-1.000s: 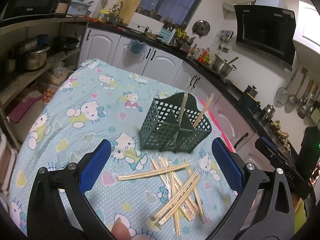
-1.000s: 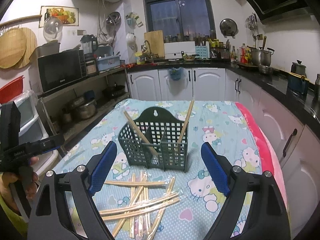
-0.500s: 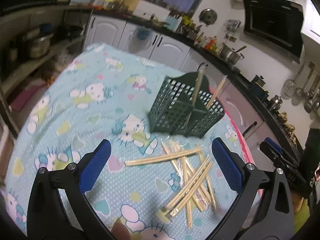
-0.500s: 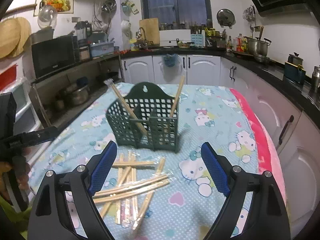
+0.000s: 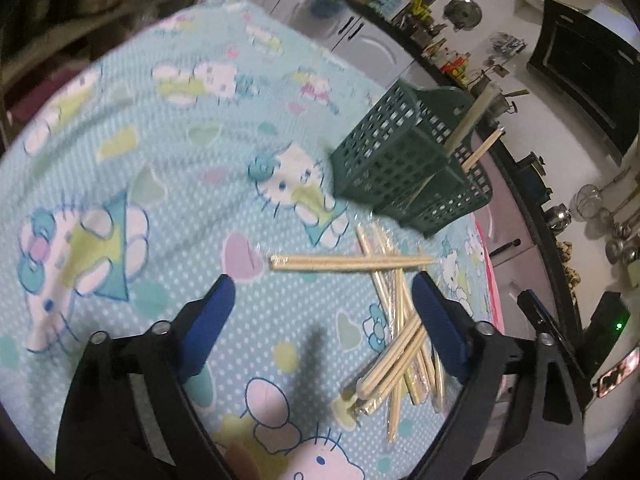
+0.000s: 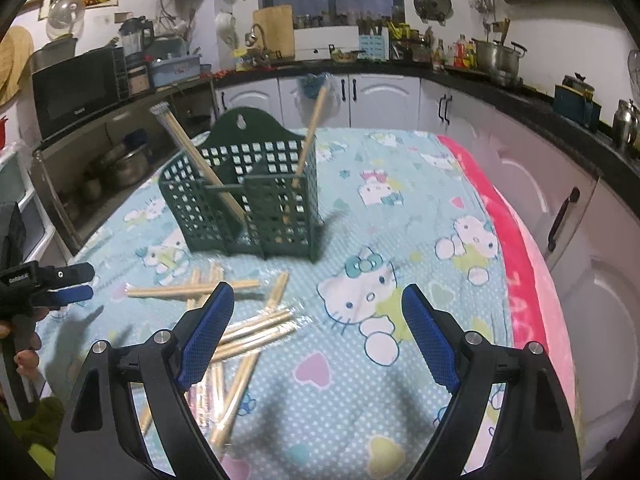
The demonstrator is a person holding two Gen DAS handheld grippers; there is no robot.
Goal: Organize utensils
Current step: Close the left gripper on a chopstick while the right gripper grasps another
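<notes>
A dark green lattice utensil basket [image 5: 408,168] [image 6: 248,196] stands on the Hello Kitty tablecloth with two wrapped chopstick pairs [image 6: 200,160] leaning in it. Several wrapped chopstick pairs [image 5: 396,320] [image 6: 240,332] lie scattered in front of it; one pair [image 5: 352,263] lies crosswise. My left gripper [image 5: 320,300] is open and empty, just above and short of the crosswise pair. My right gripper [image 6: 316,312] is open and empty, to the right of the pile. The left gripper also shows at the left edge of the right wrist view [image 6: 60,280].
The blue patterned tablecloth [image 6: 400,208] covers the table; a pink edge [image 6: 524,280] runs along its right side. White cabinets [image 6: 384,96] and a crowded black counter stand behind. Shelves with pots [image 6: 120,168] stand on the left.
My left gripper has dipped down and forward toward the crosswise chopstick pair. My right gripper has moved closer and lower over the table. Both stay open.
</notes>
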